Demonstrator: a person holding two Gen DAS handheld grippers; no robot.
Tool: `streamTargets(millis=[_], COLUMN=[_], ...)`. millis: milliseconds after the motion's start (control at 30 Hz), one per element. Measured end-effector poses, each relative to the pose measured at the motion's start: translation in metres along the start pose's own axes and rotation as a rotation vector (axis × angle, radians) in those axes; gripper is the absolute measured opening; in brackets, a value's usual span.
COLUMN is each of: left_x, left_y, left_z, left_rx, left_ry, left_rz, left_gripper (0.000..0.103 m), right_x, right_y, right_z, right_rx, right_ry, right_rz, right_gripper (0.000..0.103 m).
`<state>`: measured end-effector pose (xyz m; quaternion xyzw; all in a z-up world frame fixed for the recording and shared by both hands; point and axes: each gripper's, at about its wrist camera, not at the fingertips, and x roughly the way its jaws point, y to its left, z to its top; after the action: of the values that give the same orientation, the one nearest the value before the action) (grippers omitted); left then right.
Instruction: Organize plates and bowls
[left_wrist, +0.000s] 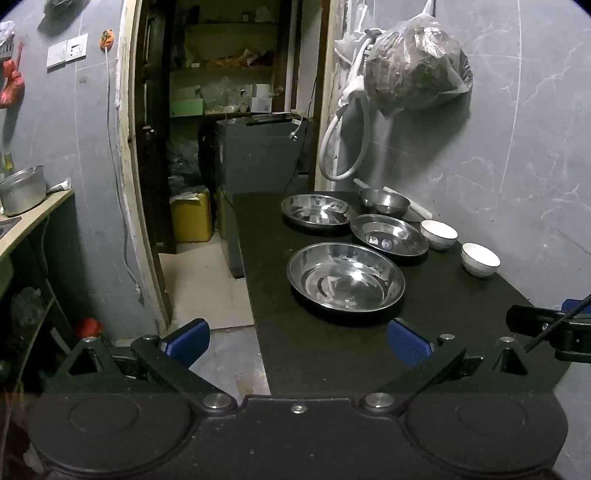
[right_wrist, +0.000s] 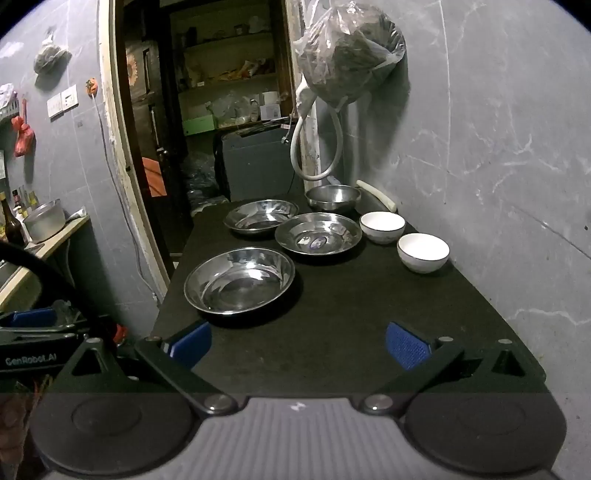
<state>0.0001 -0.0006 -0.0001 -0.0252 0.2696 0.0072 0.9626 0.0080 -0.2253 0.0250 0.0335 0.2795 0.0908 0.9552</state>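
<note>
1. Black rectangular table (left_wrist: 332, 354), set against a grey marbled wall (left_wrist: 498, 147); all tableware resting on its top.
2. Large shallow stainless-steel plate, nearest (left_wrist: 345, 276), lying flat toward the table's front, apart from the others.
3. Second shallow steel plate, two small stickers inside (left_wrist: 389, 235), just behind the nearest one.
4. Third shallow steel plate (left_wrist: 317, 209), farther back on the doorway side.
5. Small deep steel bowl (left_wrist: 384, 201), at the far end (a pale handle lying behind it by the wall).
6. Two white ceramic bowls, upright, along the wall side: farther bowl (left_wrist: 439, 233) just beside the stickered plate, nearer bowl (left_wrist: 479, 259) well apart from the plates.
7. Left gripper (left_wrist: 297, 341), blue-padded fingers spread wide, nothing between them, held over the table's front corner, short of the nearest plate.
8. Right gripper (right_wrist: 297, 343), blue-padded fingers likewise spread, empty, above the table's bare front.
9. Clear plastic bag of dark contents (left_wrist: 417, 66), hung on the wall above a looped white hose (left_wrist: 347, 147).
</note>
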Motion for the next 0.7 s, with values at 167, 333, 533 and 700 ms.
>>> streamTargets(millis=[167, 333, 533, 700], left_x=[-0.0002, -0.0002, 0.0003, 0.0003], left_y=[0.0006, -0.0016, 0.0006, 0.0008], left_z=[0.0002, 0.0006, 0.0002, 0.0003], left_rx=[-0.005, -0.003, -0.007, -0.009], left_ry=[-0.002, -0.006, -0.004, -0.004], left_rz=[-0.004, 0.0, -0.007, -0.007], left_gripper=[0.102, 0.102, 0.102, 0.102], right_x=[-0.0008, -0.0019, -0.0019, -0.0027], right_y=[0.0018, 0.0001, 0.0018, 0.0018], right_z=[-0.0014, 0.0001, -0.001, -0.0013], right_rx=[-0.008, -0.008, -0.011, -0.012], right_ry=[-0.005, -0.007, -0.012, -0.013], right_rz=[-0.005, -0.003, -0.007, -0.008], right_gripper=[0.103, 0.103, 0.103, 0.103])
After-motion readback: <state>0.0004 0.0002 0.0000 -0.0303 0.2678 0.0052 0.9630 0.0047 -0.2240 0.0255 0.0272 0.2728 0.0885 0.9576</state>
